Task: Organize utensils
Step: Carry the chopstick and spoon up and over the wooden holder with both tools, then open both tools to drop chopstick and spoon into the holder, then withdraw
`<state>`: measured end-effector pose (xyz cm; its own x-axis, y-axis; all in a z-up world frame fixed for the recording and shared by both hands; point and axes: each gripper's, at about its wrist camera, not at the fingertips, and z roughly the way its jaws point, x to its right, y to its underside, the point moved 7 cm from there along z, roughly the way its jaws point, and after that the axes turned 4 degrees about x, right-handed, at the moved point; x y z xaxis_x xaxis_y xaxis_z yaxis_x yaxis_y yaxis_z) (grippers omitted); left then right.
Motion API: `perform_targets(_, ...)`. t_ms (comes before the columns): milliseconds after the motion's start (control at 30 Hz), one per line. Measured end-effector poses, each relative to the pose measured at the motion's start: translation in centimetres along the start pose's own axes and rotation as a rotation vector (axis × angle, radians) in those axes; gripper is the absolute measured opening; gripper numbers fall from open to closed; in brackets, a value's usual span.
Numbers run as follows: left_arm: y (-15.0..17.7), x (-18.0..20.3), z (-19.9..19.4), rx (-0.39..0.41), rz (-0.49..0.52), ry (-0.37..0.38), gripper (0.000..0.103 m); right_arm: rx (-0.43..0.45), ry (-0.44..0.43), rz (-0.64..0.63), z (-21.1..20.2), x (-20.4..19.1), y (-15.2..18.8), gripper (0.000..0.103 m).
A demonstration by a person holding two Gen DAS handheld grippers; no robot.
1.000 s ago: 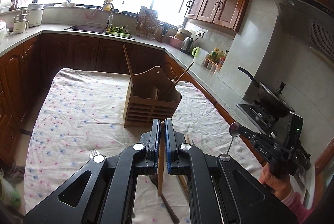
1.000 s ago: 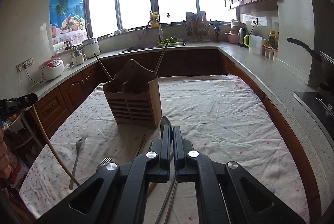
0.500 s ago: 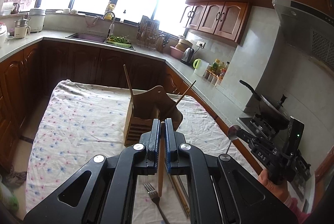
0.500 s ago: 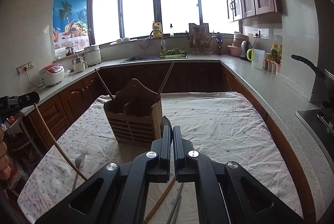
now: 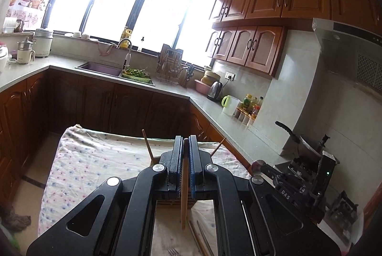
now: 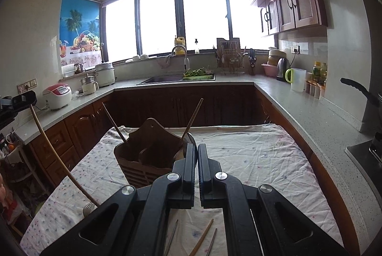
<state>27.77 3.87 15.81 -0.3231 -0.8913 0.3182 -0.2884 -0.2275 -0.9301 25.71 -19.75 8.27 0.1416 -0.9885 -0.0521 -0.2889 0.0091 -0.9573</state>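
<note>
My left gripper [image 5: 184, 145] is shut on a wooden chopstick [image 5: 184, 194] that hangs down over the table. In the right wrist view that chopstick [image 6: 52, 151] hangs left of the wooden utensil holder [image 6: 148, 155]. My right gripper [image 6: 195, 151] is shut on a metal spoon [image 6: 191, 140], whose bowl pokes out at the fingertips, just right of the holder. Two wooden sticks [image 6: 193, 116] stand in the holder. The left wrist view shows the right gripper holding the spoon [image 5: 259, 164]. Loose chopsticks [image 6: 203, 238] and a fork [image 5: 173, 251] lie on the tablecloth.
The table has a floral cloth [image 6: 250, 155]. Counters run around it, with a sink [image 6: 164, 79], rice cookers [image 6: 58, 96], a kettle [image 6: 283, 70] and a green-handled jug [image 6: 296, 81]. A stove with a pan [image 5: 308, 148] is at the right.
Both grippers have risen and tilted upward with their utensils. The holder has dropped low in both views and is now mostly hidden behind the left gripper.
</note>
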Motion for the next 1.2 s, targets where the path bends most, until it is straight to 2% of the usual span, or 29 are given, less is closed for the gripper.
perform_targets(233, -5.1, -1.0, 3.4, 0.076, 0.009, -0.018, 0.004, 0.106, 0.023, -0.021, 3.5, -0.5, -4.7, 0.002)
perform_targets(433, -6.4, -2.8, 7.3, 0.102, -0.006, -0.056, 0.004, 0.189, 0.078, -0.087, 7.0, -1.4, -7.4, 0.002)
perform_targets(600, -4.4, -5.3, 10.4, 0.079, -0.065, -0.089, 0.004, 0.229, 0.129, -0.203, 9.8, -3.1, -6.7, 0.002)
perform_targets(867, 0.9, -7.4, 12.5, 0.038, -0.102, -0.133, 0.004, 0.237, 0.151, -0.316, 11.8, -5.8, -2.3, 0.002)
perform_targets(1067, 4.5, -7.4, 13.7, -0.029, -0.084, -0.142, 0.005, 0.174, 0.138, -0.291, 12.9, -5.8, 0.6, 0.002)
perform_targets(1200, 5.3, -6.9, 14.0, -0.056, -0.059, -0.128, 0.005, 0.114, 0.111, -0.259, 13.2, -5.4, 2.1, 0.002)
